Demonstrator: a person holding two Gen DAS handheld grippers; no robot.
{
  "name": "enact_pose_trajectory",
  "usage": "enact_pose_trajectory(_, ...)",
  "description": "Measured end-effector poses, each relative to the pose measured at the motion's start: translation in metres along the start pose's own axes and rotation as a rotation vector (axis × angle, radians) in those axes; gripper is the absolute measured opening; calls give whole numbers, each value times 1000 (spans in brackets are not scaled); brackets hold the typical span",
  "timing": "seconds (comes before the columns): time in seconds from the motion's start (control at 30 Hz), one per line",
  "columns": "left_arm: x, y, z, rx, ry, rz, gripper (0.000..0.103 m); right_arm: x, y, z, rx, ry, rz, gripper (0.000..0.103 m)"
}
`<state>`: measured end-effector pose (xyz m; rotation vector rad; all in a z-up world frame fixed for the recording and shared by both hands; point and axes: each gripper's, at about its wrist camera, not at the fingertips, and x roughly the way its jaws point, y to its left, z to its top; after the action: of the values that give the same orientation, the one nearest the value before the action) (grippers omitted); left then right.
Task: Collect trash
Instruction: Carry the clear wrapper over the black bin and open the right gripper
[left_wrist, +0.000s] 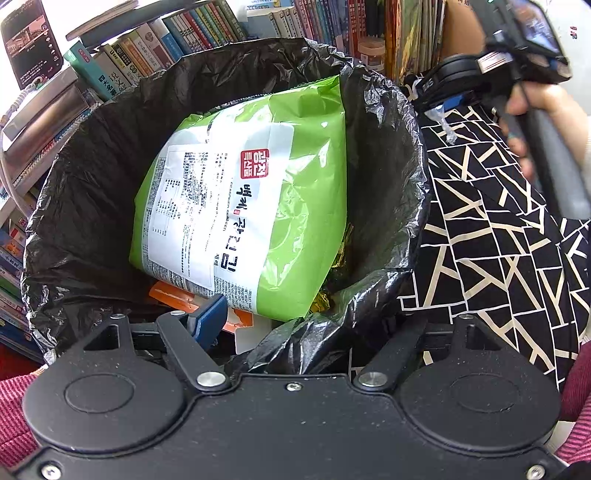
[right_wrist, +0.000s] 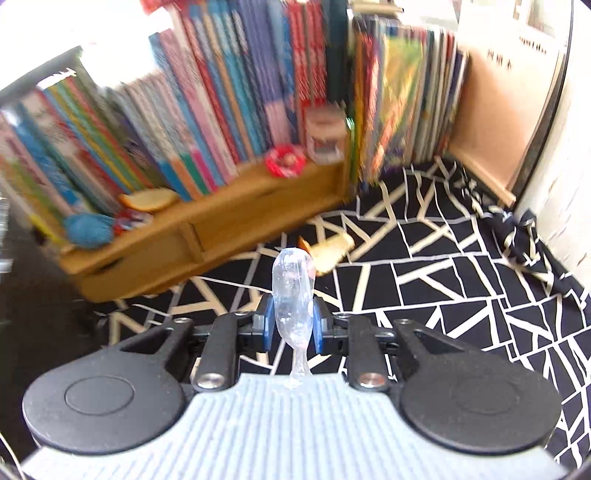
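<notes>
A bin lined with a black bag (left_wrist: 391, 192) fills the left wrist view. Inside it lie a large green snack packet (left_wrist: 258, 199) and an orange wrapper (left_wrist: 173, 295). My left gripper (left_wrist: 295, 332) straddles the bin's near rim with its jaws apart. Its left blue pad (left_wrist: 208, 317) is inside the bin, and the crumpled bag hides the right finger. My right gripper (right_wrist: 293, 321) is shut on a crumpled piece of clear plastic (right_wrist: 293, 280) that sticks up between the blue pads. From the left wrist, the right gripper (left_wrist: 437, 107) is in the air just right of the bin's far rim.
A black-and-white patterned cloth (right_wrist: 461, 295) covers the surface. A slice of bread (right_wrist: 330, 251) lies on it. A wooden drawer shelf (right_wrist: 207, 236) carries a jar (right_wrist: 327, 136), a red ring (right_wrist: 284, 160), a blue ball (right_wrist: 88, 229) and rows of books (right_wrist: 207, 110).
</notes>
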<state>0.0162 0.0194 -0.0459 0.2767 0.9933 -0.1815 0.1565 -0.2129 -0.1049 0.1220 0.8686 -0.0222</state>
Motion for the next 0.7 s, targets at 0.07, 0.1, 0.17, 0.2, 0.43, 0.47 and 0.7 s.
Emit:
enact_pose_trajectory(0.07,0,0,0,0,-2,2,75,-20,2,0,2,-28,41,27)
enact_pose_trajectory(0.1,-1,-1,0,1,-3,2,75,-29,2,0,6,-46,58,27)
enact_pose_trajectory(0.17,-2,-2,-1,1,-6,6,75,-45,2,-2,22,-93,84,27)
enact_pose_trajectory(0.2,-2,-2,-1,1,-7,5,75,-50,3,-2,30,-112,90,27)
enact_pose_trajectory(0.43,-3,-2,-2,4,-10,-3,75,-82,12,9,59,-198,255,27)
enact_pose_trajectory(0.47,-4,-1,-2,3,-11,-4,75,-89,14,10,61,-212,300,27)
enact_pose_trajectory(0.7,-5,-2,-2,2,-13,-1,75,-129,43,13,39,-285,586,28)
